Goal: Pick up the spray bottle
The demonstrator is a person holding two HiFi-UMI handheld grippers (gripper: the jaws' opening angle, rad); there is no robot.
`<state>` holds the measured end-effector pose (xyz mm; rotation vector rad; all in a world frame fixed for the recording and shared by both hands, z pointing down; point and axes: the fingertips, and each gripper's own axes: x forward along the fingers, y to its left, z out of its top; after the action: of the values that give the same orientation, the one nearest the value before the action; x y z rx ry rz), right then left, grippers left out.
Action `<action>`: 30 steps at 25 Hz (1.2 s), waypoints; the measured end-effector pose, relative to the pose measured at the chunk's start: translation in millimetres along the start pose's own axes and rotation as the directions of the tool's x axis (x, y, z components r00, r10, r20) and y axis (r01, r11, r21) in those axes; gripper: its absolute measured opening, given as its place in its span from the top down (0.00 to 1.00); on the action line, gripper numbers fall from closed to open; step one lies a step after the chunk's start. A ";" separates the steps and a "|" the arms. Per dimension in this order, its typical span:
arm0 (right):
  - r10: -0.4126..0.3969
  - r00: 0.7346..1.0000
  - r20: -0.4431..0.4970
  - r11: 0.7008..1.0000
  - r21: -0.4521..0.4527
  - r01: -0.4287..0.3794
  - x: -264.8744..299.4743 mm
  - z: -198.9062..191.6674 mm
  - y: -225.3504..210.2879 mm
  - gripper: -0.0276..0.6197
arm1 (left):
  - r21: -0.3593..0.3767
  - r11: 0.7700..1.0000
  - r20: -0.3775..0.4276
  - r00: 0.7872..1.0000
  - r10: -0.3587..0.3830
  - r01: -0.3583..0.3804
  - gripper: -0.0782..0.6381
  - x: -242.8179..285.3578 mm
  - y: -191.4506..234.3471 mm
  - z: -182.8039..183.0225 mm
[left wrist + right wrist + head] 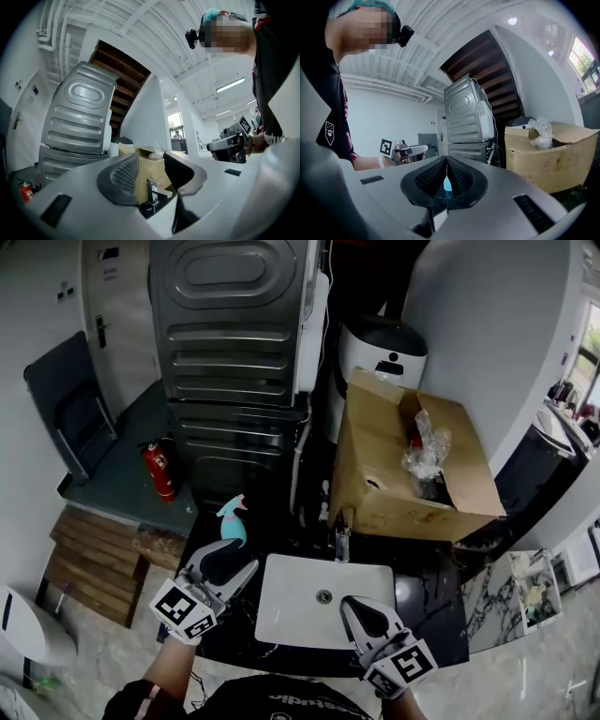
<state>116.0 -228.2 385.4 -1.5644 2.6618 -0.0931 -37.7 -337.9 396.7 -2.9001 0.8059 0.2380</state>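
Teal plastic spray bottle (232, 521) with pink trigger (240, 501) ahead of the left gripper (226, 564). White rectangular basin (291, 610) beside the right gripper (351, 605). Black-and-white square-patterned marker cubes (185, 607) on both.

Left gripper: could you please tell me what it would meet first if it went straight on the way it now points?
Most likely the faucet, which shows between the open fingers of the left gripper, with the cardboard box behind it; depth is hard to judge.

L tool (231, 559) jaws wide apart, R tool (349, 602) jaws together at tips; both approx level, side by side.
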 end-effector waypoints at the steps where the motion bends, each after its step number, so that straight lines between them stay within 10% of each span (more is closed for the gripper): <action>1: -0.007 1.000 -0.008 1.000 -0.007 0.007 1.9 -2.7 -0.5 0.90 | 0.006 1.000 -0.001 1.000 0.000 0.000 0.66 0.0 7.7 -1.8; 30: -0.133 0.972 -0.194 0.991 -0.007 0.135 46.9 -59.5 6.2 0.90 | 0.001 1.000 -0.207 0.978 -0.010 0.011 0.62 55.1 200.7 -187.8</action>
<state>83.3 -264.7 443.5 -1.8205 2.6879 -0.2737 -73.3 -566.1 555.6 -2.9606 0.8191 -0.0687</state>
